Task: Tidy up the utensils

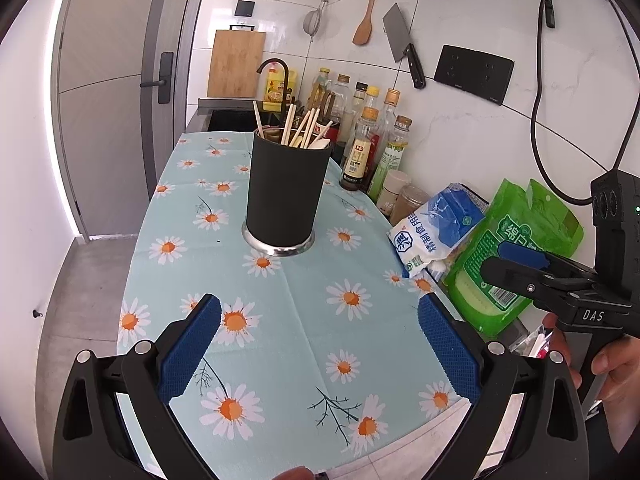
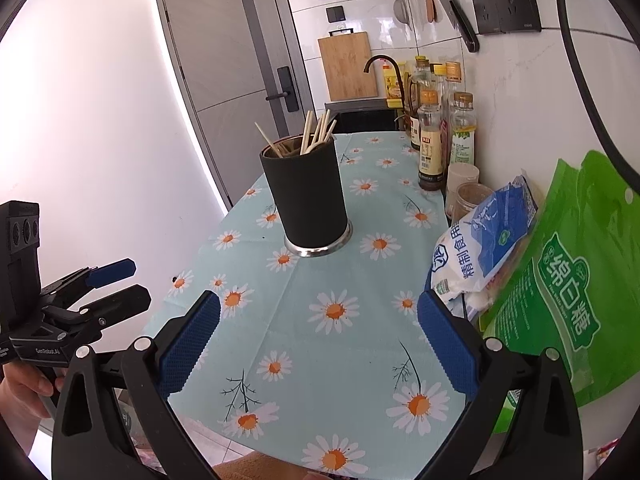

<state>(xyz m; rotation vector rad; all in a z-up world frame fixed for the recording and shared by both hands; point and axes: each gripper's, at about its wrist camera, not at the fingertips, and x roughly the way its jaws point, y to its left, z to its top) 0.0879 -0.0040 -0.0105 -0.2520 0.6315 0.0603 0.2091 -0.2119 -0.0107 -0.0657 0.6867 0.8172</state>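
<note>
Hovering over the daisy cloth (image 1: 304,320), both grippers hang with nothing between their fingers.

Left gripper (image 1: 319,344) has its blue pads spread wide above the cloth; right gripper (image 2: 319,342) is spread just as wide. A black utensil holder (image 1: 286,192) stands upright on a metal base near the middle of the cloth, well apart from both. Wooden chopsticks (image 1: 302,128) lean inside it, along with what may be a pale spoon, hard to tell. Sauce bottles (image 1: 360,152), a salt bag (image 1: 436,228) and a green bag (image 1: 508,256) line the wall side.
</note>
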